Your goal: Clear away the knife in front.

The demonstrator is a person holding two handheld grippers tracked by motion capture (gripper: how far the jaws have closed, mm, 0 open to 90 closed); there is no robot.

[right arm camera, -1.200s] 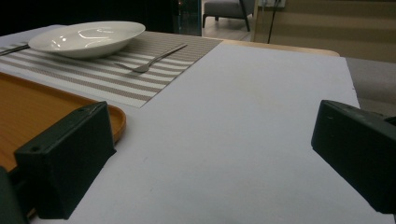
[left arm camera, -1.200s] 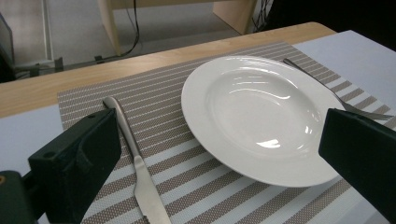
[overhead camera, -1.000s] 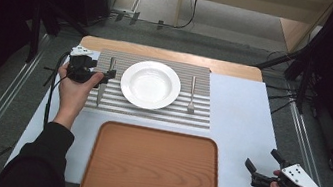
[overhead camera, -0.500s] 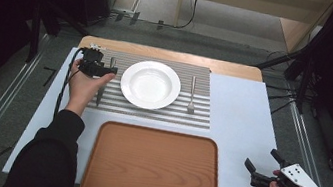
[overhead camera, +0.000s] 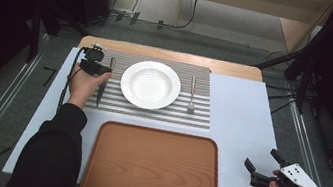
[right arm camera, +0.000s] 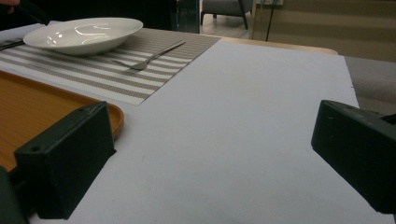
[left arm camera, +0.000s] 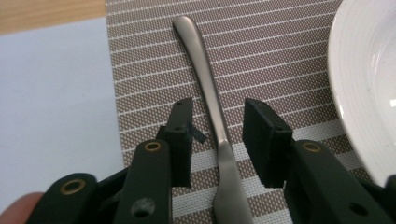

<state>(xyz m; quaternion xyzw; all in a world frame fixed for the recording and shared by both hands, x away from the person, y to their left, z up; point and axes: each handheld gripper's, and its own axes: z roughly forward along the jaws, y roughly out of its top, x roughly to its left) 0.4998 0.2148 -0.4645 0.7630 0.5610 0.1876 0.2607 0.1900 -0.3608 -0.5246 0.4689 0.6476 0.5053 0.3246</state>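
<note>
While the left gripper (left arm camera: 219, 135), jaws just closing, straddles the ungripped steel knife (left arm camera: 211, 100), lifting remains; right gripper (right arm camera: 210, 154) gapes empty.

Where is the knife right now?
In the high view the knife lies on the striped placemat, just left of the white plate. The left gripper has its jaws on either side of the handle.

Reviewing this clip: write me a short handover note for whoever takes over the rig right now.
Left gripper: jaws straddle the knife handle on the striped placemat, have just been closing, pads not yet touching.
Right gripper: open, holding nothing, above the table's near right corner.
Plate mid-placemat, fork to its right, wooden tray bare at the near edge.
Done: knife approached.
Left: grip and lift it.
</note>
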